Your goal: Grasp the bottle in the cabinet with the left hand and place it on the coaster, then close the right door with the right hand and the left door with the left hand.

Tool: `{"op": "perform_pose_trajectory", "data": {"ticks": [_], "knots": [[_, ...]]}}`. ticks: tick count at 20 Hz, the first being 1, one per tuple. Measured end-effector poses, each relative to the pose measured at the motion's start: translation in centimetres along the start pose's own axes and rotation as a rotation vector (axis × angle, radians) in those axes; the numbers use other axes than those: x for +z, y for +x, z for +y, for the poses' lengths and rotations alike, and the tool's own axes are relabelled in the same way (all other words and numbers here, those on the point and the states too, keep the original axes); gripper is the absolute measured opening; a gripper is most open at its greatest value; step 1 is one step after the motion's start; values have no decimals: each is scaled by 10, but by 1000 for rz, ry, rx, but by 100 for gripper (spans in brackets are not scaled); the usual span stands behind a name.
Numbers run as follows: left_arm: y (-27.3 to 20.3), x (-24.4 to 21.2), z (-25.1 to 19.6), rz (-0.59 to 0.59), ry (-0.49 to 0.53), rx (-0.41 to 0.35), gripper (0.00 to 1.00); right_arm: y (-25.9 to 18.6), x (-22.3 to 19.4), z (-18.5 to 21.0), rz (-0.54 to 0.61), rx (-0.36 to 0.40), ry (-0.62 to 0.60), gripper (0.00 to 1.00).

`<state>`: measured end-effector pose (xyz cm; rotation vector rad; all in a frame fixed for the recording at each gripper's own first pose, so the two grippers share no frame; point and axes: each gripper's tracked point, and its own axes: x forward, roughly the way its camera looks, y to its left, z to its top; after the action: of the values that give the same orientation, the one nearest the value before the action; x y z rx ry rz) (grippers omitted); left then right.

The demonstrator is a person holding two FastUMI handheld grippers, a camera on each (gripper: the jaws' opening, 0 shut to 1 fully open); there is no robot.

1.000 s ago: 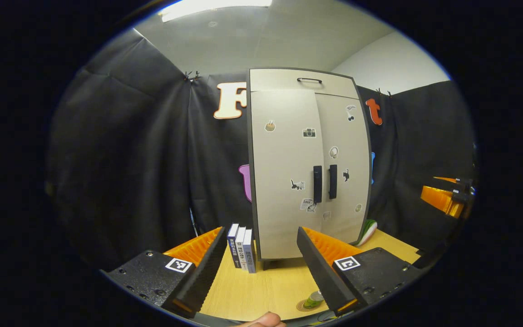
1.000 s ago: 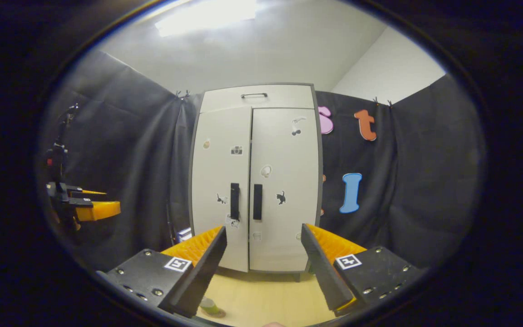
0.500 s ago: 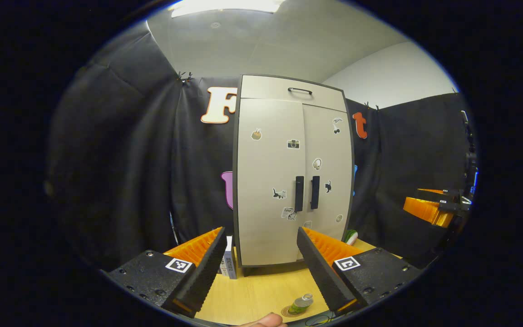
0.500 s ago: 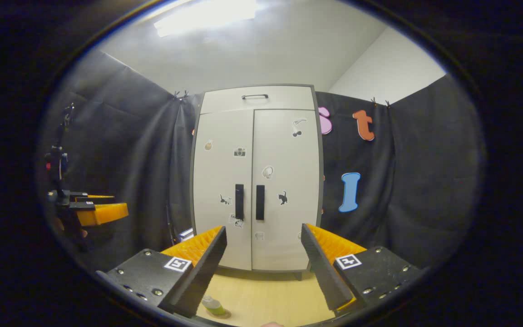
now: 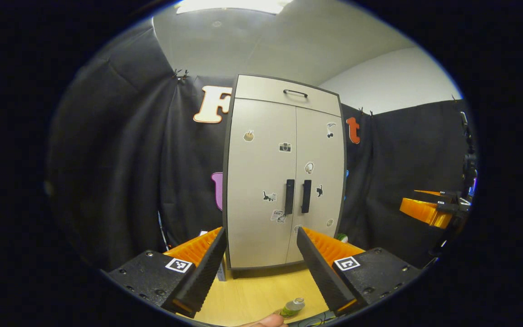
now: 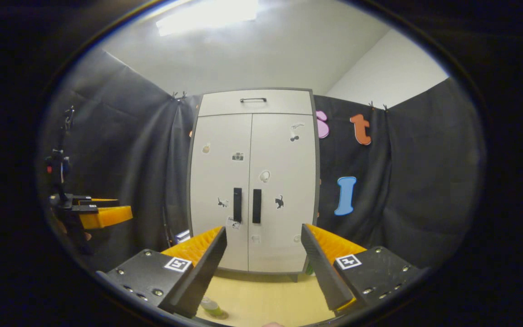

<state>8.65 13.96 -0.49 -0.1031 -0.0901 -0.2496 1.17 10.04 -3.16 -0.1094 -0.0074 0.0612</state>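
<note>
The small green plastic bottle (image 5: 292, 307) with a pale cap stands on the round coaster on the light wooden counter (image 5: 261, 290), well in front of the closed beige two-door cabinet (image 5: 284, 177). It is probably light, smooth and tip-prone, so its mid-body is the best place to grip. The left claw (image 5: 258, 268) and the right claw (image 6: 261, 268) both stand apart, holding nothing.

The left gripper (image 5: 259, 268) is held level, its fingers spread wide with nothing between them. The right gripper (image 6: 263, 268) is likewise level, parted and empty.
</note>
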Motion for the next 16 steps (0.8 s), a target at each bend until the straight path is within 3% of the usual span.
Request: {"op": "perform_pose_trajectory", "data": {"ticks": [11, 16], "knots": [[7, -1, -1, -20, -30, -64, 96, 29, -11, 22, 11, -48, 19, 100], [11, 2, 8, -28, -18, -42, 93, 39, -13, 51, -1, -8, 8, 99]]}}
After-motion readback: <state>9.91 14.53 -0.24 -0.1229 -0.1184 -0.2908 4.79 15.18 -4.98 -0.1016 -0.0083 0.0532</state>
